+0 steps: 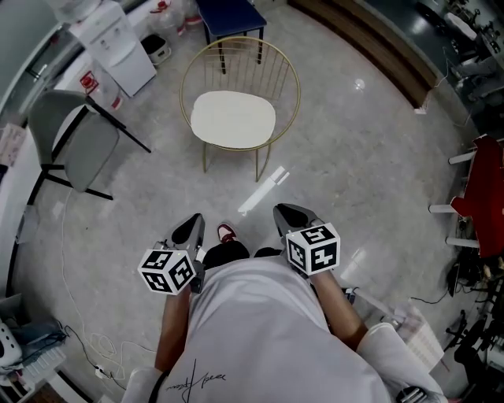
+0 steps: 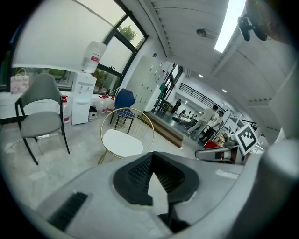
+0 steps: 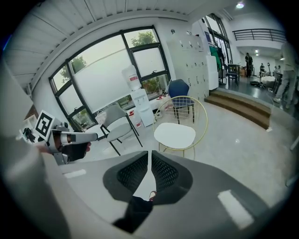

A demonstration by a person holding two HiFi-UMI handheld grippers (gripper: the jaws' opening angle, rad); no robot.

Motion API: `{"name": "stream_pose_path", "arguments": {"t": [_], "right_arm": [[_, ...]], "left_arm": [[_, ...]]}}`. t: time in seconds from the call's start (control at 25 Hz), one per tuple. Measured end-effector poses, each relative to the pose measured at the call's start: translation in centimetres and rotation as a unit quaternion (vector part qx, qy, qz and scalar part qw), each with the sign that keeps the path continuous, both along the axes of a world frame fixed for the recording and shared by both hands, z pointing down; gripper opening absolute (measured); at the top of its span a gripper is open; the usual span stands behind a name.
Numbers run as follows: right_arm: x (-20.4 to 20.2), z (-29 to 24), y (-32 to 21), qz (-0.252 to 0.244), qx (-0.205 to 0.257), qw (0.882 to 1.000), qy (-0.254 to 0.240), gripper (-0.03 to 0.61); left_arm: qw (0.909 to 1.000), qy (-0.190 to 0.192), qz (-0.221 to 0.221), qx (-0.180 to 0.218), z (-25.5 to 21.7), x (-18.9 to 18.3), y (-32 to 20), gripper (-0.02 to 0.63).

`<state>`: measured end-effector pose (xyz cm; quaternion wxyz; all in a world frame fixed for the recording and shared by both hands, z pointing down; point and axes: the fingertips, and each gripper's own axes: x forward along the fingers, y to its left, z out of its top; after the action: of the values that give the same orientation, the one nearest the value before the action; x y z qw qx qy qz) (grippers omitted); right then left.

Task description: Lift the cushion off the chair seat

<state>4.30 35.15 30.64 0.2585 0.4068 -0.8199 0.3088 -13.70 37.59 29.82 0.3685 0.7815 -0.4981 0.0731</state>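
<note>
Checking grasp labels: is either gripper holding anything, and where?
Nothing is held: left gripper and right gripper are shut and empty; the cushion lies ahead, untouched.

Floor [image 1: 354, 157]: pale speckled stone, glossy; standing on it, gold wire chair [image 1: 244, 69] with white cushion [image 1: 233, 118] flat on its seat; grey chair [image 1: 83, 142] on black legs to its left; blue chair [image 1: 231, 17] behind; white water dispenser [image 1: 118, 47] near the wall; wooden step [image 1: 370, 47] along the far edge; thin white line [image 1: 67, 268], possibly a cable, trailing loose.
</note>
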Motion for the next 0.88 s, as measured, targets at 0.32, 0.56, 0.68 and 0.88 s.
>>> {"name": "stream_pose_path", "arguments": {"t": [0.32,0.56,0.68,0.88], "right_arm": [[-2.8,-0.3,-1.6,0.020,0.000,1.000,-0.001,0.025],[-4.3,0.0,-1.9,0.029,-0.003,1.000,0.000,0.031],[-4.3,0.3,-1.8,0.033,-0.011,0.999,-0.001,0.032],[-4.1,0.5,-2.2,0.045,-0.021,0.999,-0.011,0.037]], "left_arm": [[1.0000,0.006,0.005,0.000,-0.1,-3.2,-1.6,-0.002],[0.9998,0.015,0.011,-0.005,0.6,-4.6,-2.0,-0.002],[0.9997,0.019,0.015,-0.009,0.9,-4.5,-2.1,-0.002],[0.9993,0.021,0.027,-0.016,1.4,-4.0,-2.6,-0.002]]}}
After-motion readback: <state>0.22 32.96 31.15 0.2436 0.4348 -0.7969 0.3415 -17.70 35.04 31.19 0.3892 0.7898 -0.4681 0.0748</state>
